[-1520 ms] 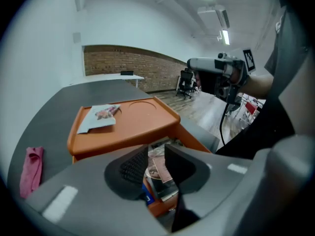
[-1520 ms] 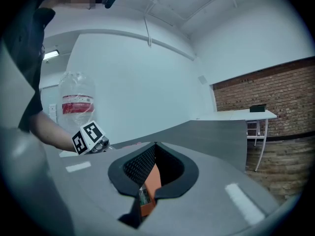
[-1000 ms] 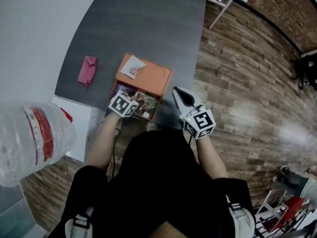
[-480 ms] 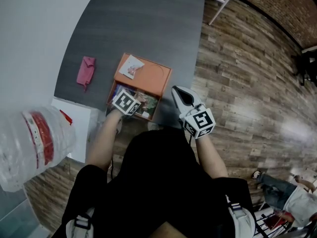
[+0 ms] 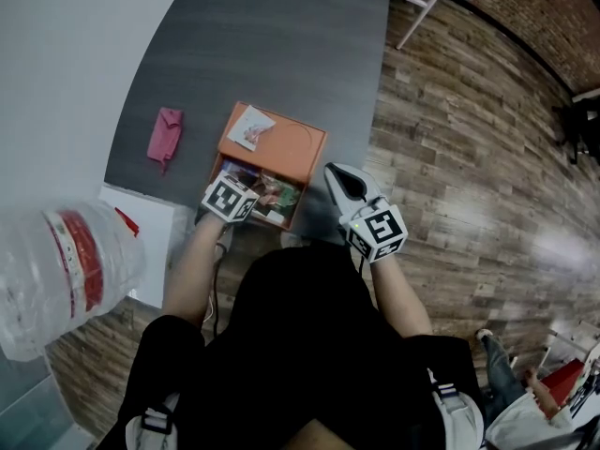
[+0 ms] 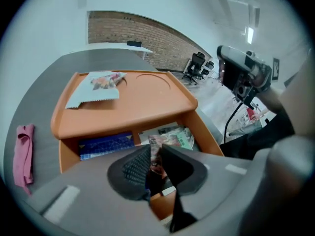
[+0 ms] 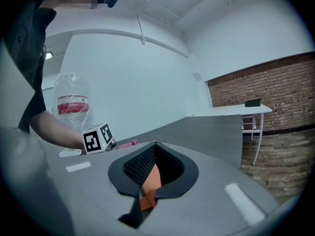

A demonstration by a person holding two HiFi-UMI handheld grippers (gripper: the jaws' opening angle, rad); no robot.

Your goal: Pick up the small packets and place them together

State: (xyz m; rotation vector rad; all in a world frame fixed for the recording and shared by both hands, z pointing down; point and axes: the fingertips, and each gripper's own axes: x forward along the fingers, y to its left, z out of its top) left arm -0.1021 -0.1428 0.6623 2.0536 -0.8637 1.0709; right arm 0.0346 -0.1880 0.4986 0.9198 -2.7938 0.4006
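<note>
An orange two-level tray (image 5: 302, 147) stands on the dark grey table (image 5: 281, 36). One small packet (image 5: 250, 127) lies on its top shelf (image 6: 142, 100). The lower compartment holds a blue packet (image 6: 106, 145) and colourful packets (image 6: 174, 135). My left gripper (image 6: 153, 167) reaches down into that compartment. Its jaws have just been closing and now pinch a reddish small packet (image 6: 156, 156). In the head view its marker cube (image 5: 231, 198) hides the jaws. My right gripper (image 5: 343, 182) hovers just right of the tray, shut (image 7: 154, 149) with nothing in it.
A pink cloth (image 5: 165, 134) lies on the table left of the tray. A big clear water bottle (image 5: 66, 270) and a white sheet (image 5: 145, 228) are at the near left. Wooden floor (image 5: 450, 111) lies to the right of the table edge.
The left marker cube has barely shifted over the lower compartment. The right gripper has kept still.
</note>
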